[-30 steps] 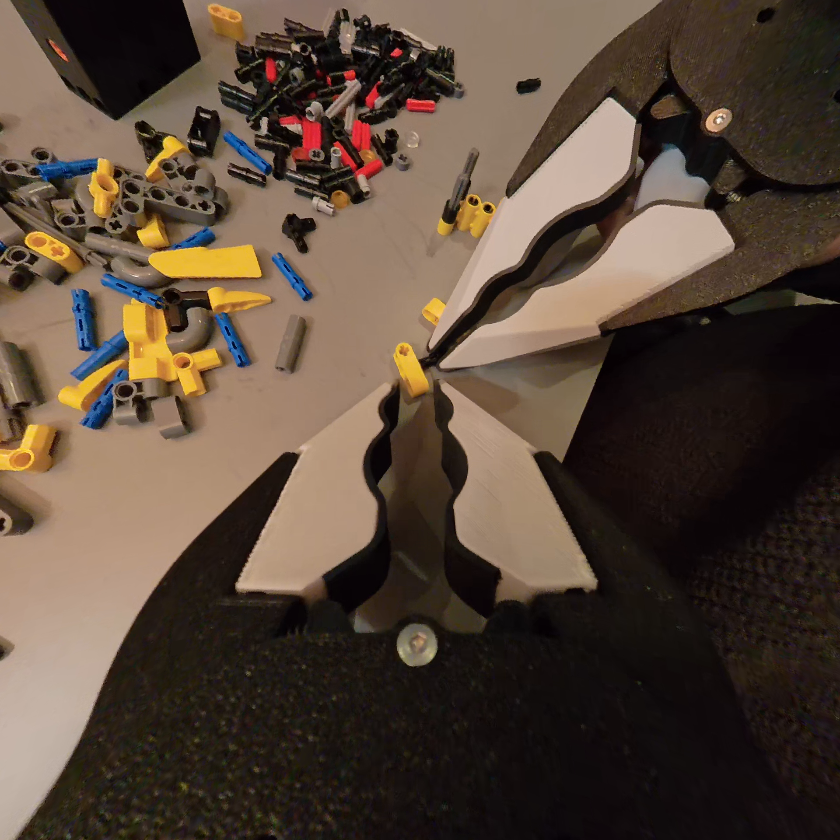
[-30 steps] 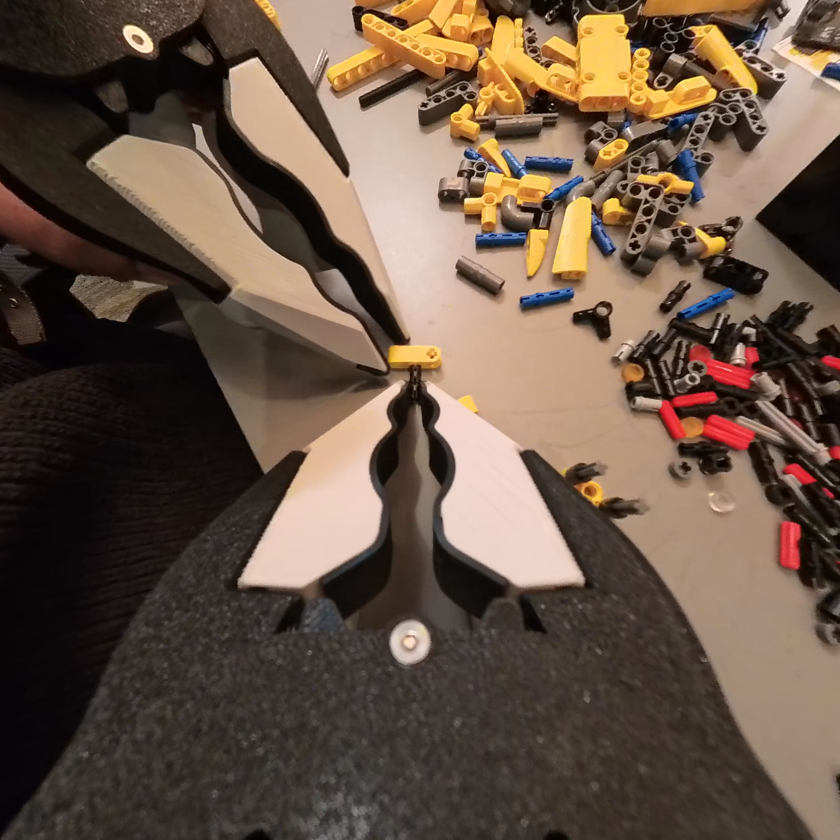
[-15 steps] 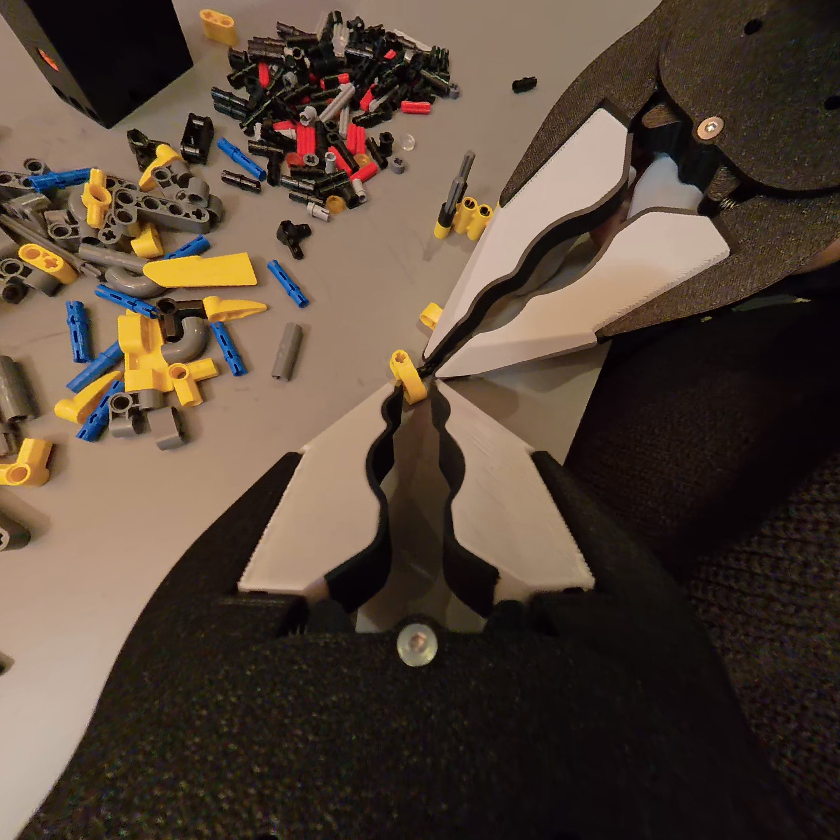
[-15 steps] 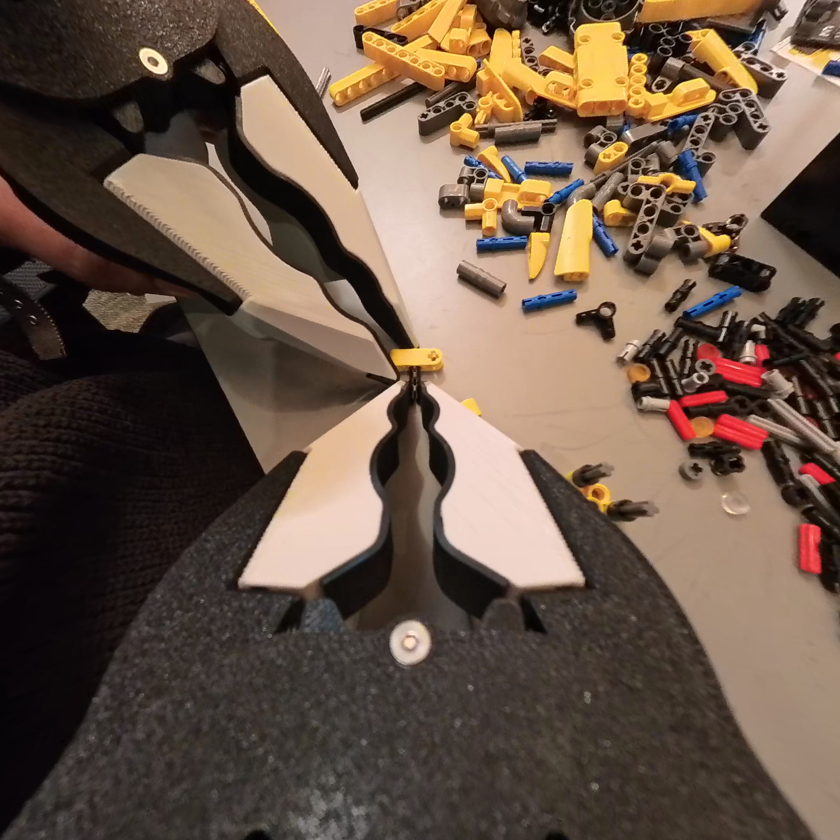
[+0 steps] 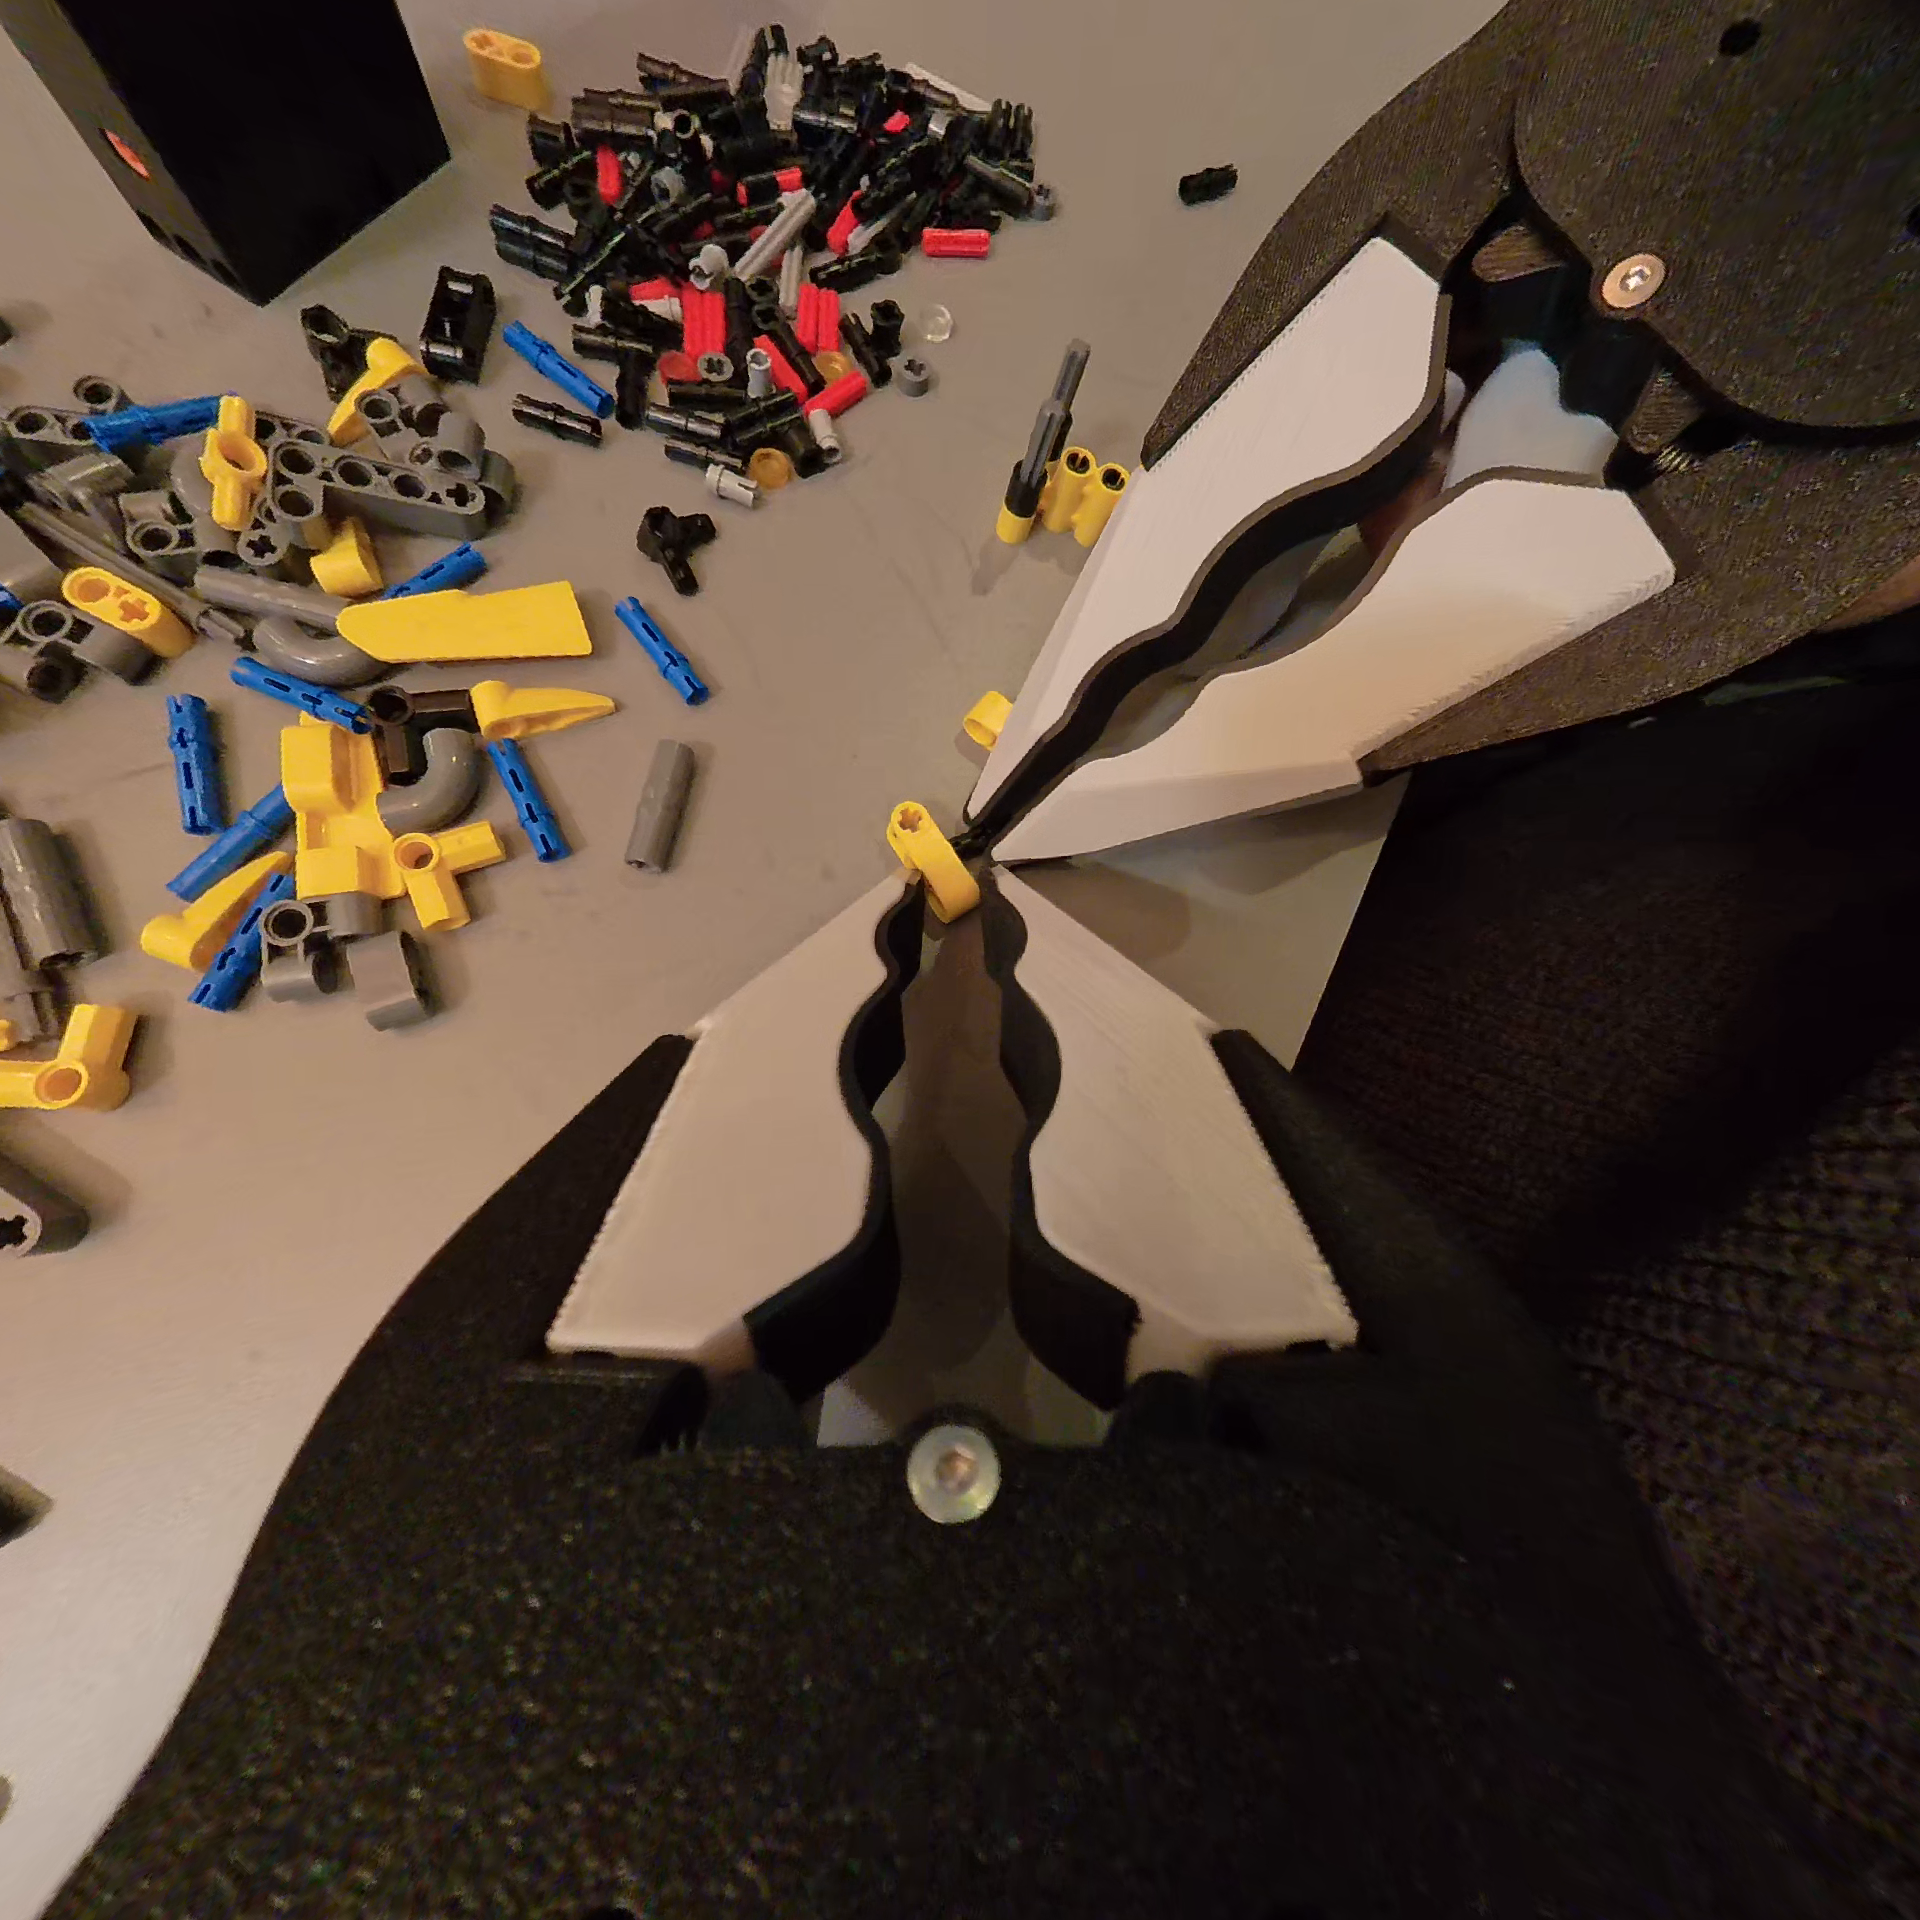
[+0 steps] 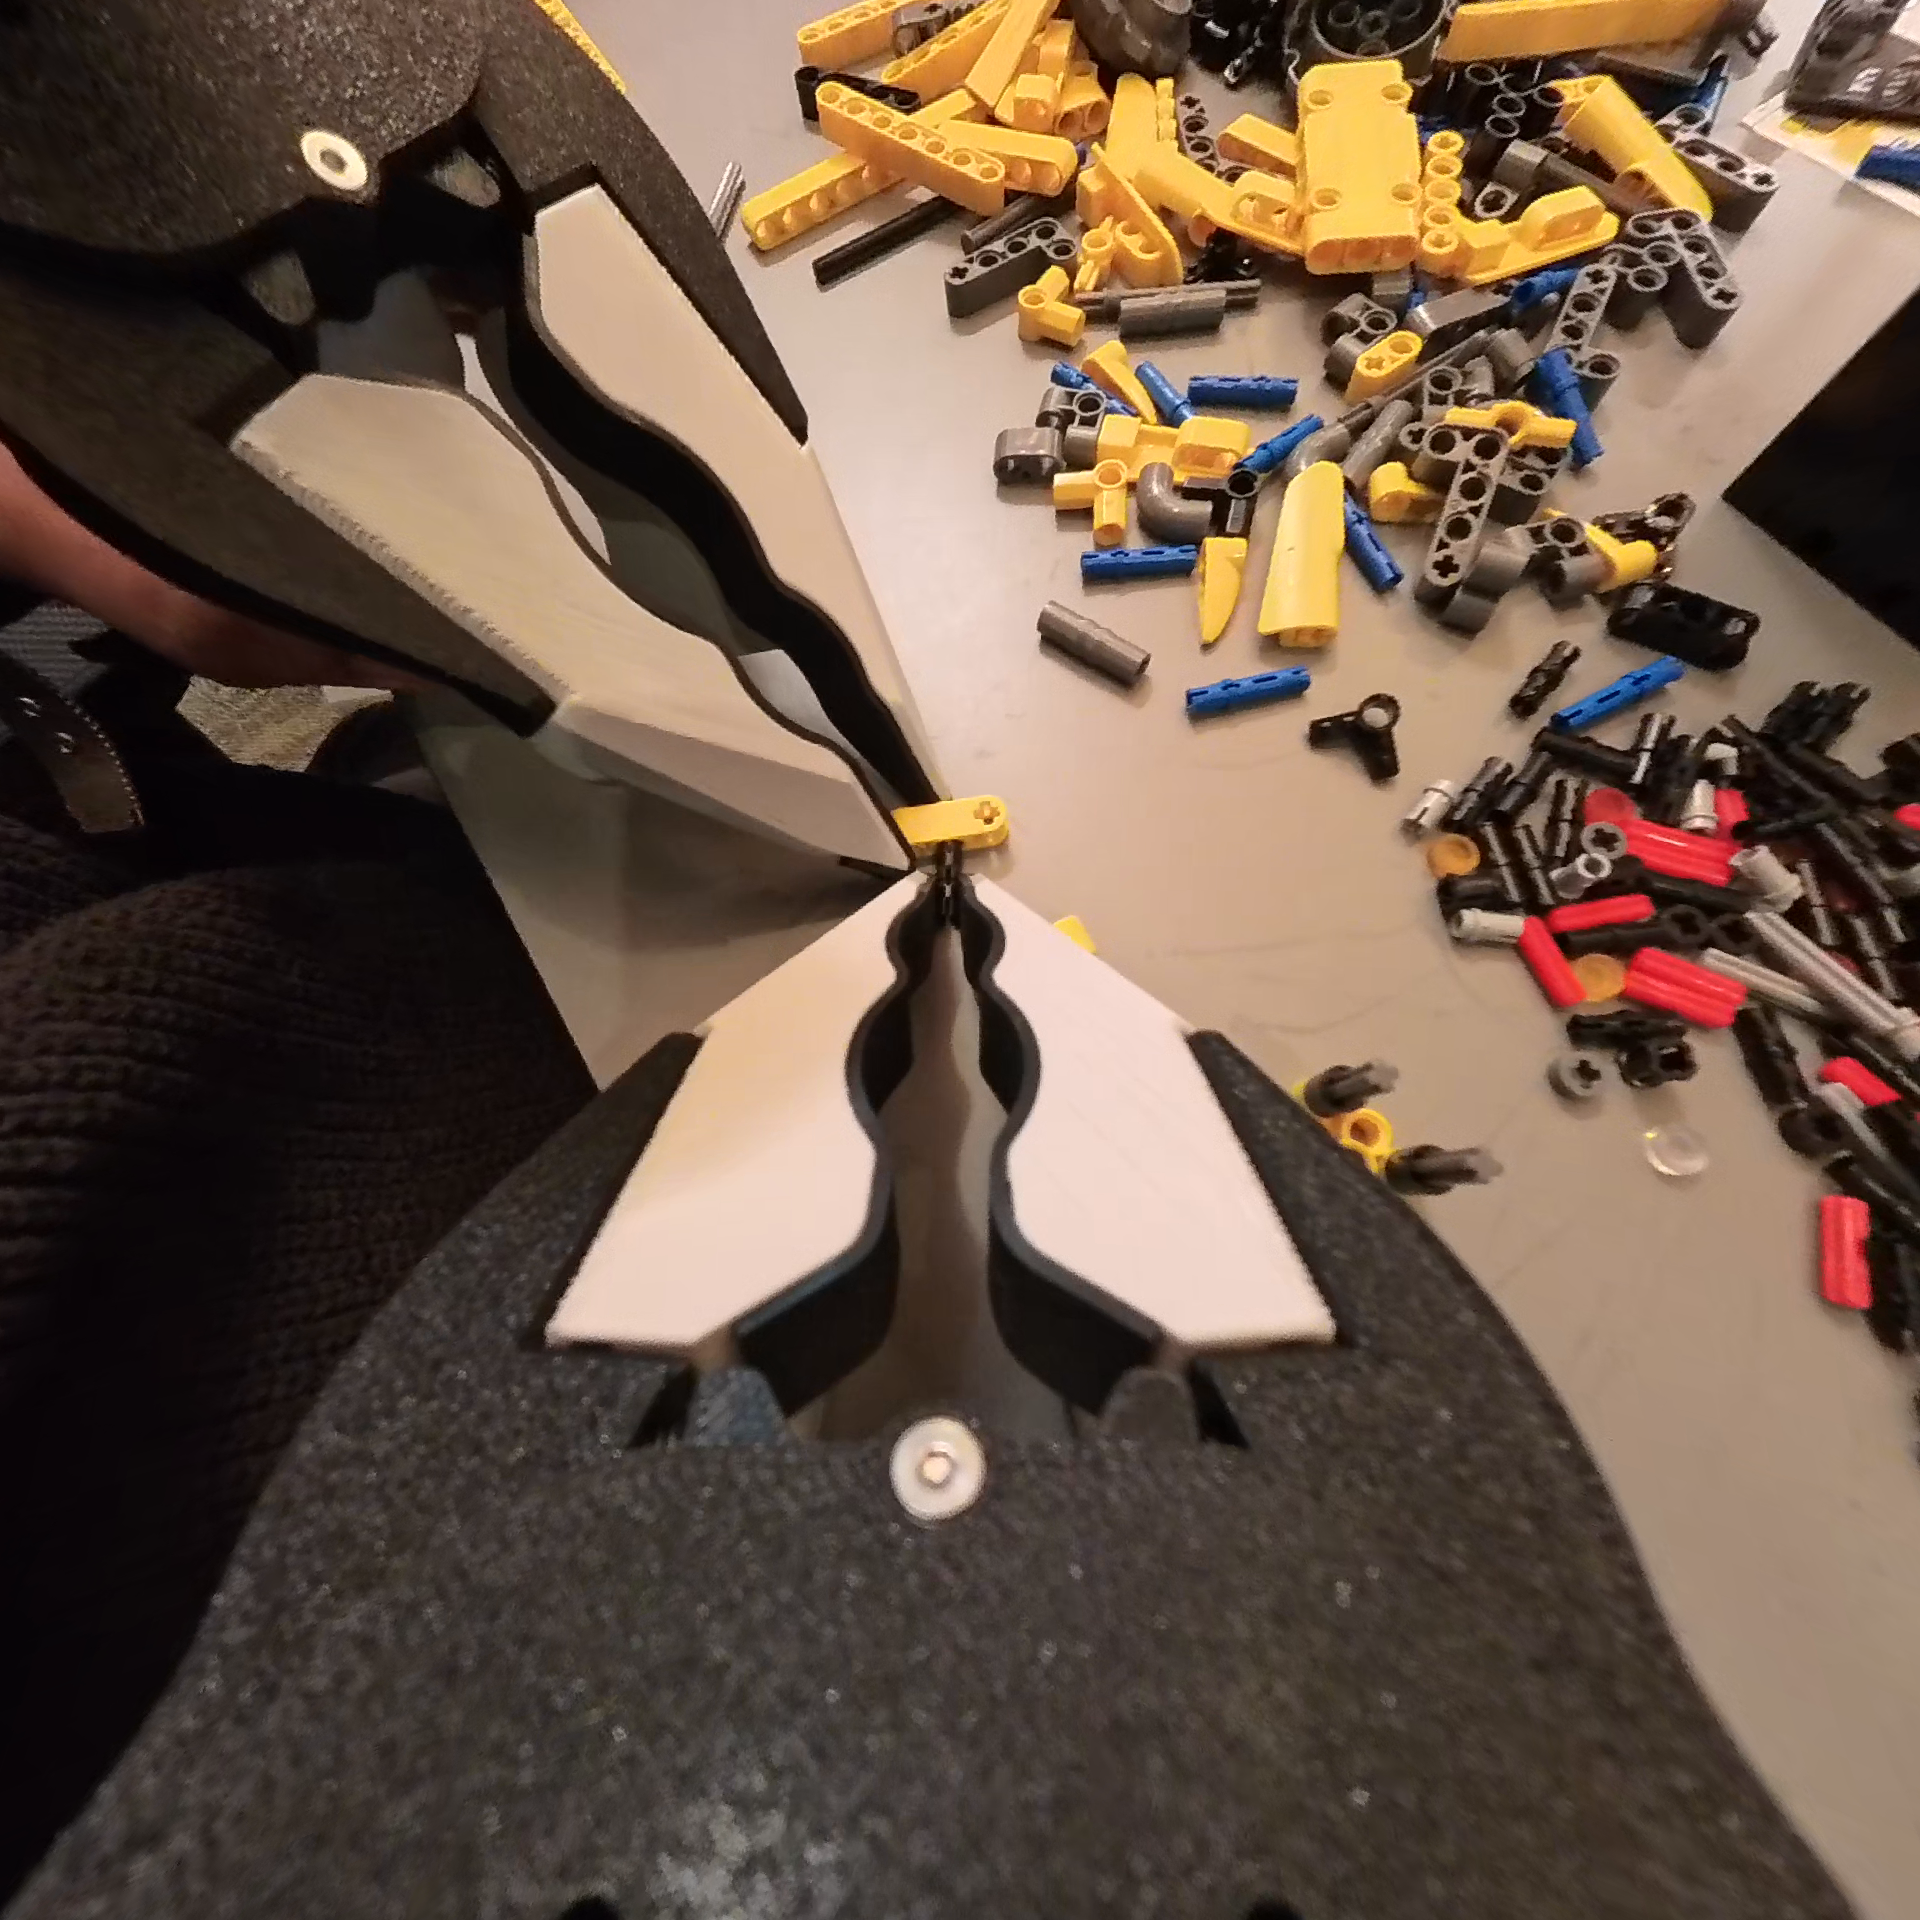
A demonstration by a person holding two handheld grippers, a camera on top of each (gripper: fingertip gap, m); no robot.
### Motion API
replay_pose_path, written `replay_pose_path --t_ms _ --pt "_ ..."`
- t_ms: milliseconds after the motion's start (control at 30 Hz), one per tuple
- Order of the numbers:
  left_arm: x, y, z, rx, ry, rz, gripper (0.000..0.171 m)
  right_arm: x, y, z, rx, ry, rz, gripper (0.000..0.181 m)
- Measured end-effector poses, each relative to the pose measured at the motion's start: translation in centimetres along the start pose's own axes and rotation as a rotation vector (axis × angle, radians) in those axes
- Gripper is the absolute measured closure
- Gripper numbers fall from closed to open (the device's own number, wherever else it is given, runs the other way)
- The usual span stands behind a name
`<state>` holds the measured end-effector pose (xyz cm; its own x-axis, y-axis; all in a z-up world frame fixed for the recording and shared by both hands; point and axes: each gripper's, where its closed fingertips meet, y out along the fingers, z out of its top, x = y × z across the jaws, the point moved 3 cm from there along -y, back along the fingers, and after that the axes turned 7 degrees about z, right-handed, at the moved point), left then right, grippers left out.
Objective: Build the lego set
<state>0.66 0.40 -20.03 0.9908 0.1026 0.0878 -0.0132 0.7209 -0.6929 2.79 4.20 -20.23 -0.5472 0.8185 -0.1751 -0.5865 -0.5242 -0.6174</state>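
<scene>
Grippers meet tip to tip above the grey table (image 5: 727, 1039), close to its near edge. Left gripper (image 5: 948, 896) is closed on a small yellow connector (image 5: 933, 860), pinching one end so that the other end, with its cross-shaped hole, stands clear of the tips; held this way the free hole is exposed for access. Right gripper (image 6: 948, 896) is clamped on a short black pin (image 6: 948, 868), gripped along its length with the forward end protruding, and that end touches the yellow connector from the side, apparently at or in the hole nearest the left tips; whether it is seated cannot be told from either view. Both pieces are held off the table rather than resting on it, which leaves each tool free to angle its part. Relative to the yellow connector: a lone grey sleeve (image 5: 659, 802) lies on the table just beyond, a mixed cluster of yellow, blue and grey parts (image 5: 343, 748) lies further out, and a heap of black and red pins (image 5: 769, 249) lies further still. A black box (image 5: 249, 114) stands past that heap. A large pile of yellow beams (image 6: 1247, 166) sits well apart at the far side. Dark knitted fabric (image 6: 208, 1143) of the person's clothing lies at the table edge behind the tools.
</scene>
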Motion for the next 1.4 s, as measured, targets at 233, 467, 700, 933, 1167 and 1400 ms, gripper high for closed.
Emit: replay_pose_path --t_ms 233,467,700,933,1167,1400 --pt "0.0 0.0 0.0 -0.032 0.115 0.006 0.161 0.1 0.0 0.1 -0.028 -0.016 0.033 0.178" --pt "0.1 -0.1 0.1 -0.089 0.241 -0.002 0.162 0.0 0.1 0.3 -0.106 -0.120 0.029 0.179" --pt "0.3 0.0 0.2 -0.113 0.267 -0.051 0.162 0.1 0.2 0.6 -0.155 -0.010 0.148 0.180" --pt "0.6 -0.1 -0.1 -0.084 0.201 -0.094 0.161 -0.2 -0.1 0.2 -0.138 -0.027 0.101 0.175" --pt "0.4 -0.8 -0.7 -0.104 0.217 -0.134 0.162 -1.4 -1.9 0.5 -0.082 -0.155 0.136 0.151" --pt "1.3 -1.4 -1.4 -0.107 0.354 -0.298 0.162 -2.1 -1.7 0.7 -0.063 -0.403 0.201 0.150"
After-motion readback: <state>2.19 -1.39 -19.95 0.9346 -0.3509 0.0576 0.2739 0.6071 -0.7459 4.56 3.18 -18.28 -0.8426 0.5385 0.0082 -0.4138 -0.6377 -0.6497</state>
